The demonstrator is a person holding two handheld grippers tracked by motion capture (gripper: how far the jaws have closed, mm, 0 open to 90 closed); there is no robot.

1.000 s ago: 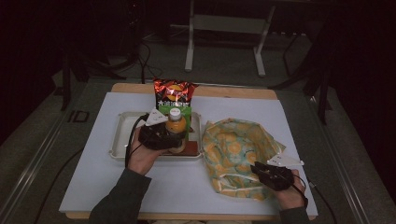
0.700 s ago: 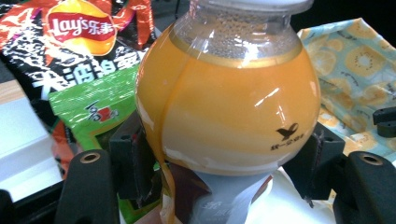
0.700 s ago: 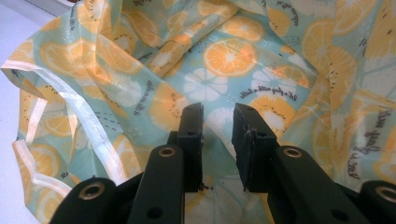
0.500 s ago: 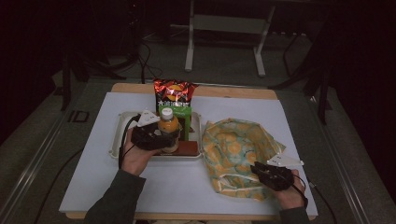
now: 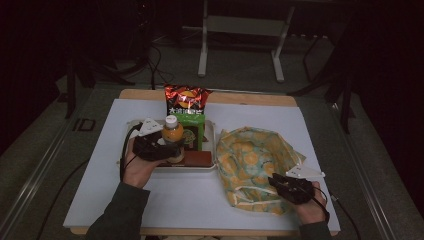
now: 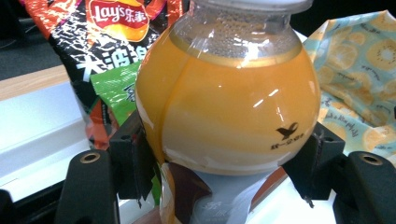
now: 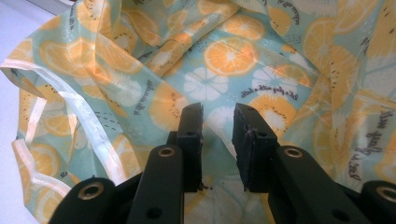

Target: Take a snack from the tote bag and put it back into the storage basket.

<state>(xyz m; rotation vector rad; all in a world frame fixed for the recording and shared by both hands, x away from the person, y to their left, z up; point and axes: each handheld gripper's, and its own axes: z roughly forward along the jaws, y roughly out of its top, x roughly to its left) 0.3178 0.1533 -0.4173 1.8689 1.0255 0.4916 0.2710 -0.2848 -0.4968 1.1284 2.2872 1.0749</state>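
A round bottle of orange juice [image 5: 172,132] [image 6: 224,93] with a white cap stands upright between my left gripper's [image 5: 169,148] [image 6: 224,163] jaws, which are shut on its lower body above the metal tray [image 5: 204,169]. A bag printed with orange slices [image 5: 250,160] [image 7: 243,60] lies crumpled to the right of the tray. My right gripper [image 5: 276,181] [image 7: 217,116] sits at the bag's near right part. Its jaws are closed to a narrow gap on a fold of the cloth.
A red and black chips bag [image 5: 186,99] [image 6: 107,28] stands behind the tray. Inside the tray are a green packet [image 5: 193,132] and a flat brown bar [image 5: 197,158]. All of it rests on a white sheet [image 5: 100,170] covering the table.
My left gripper has carried the juice bottle a little to the left over the tray. The right gripper and the bag have stayed where they were.
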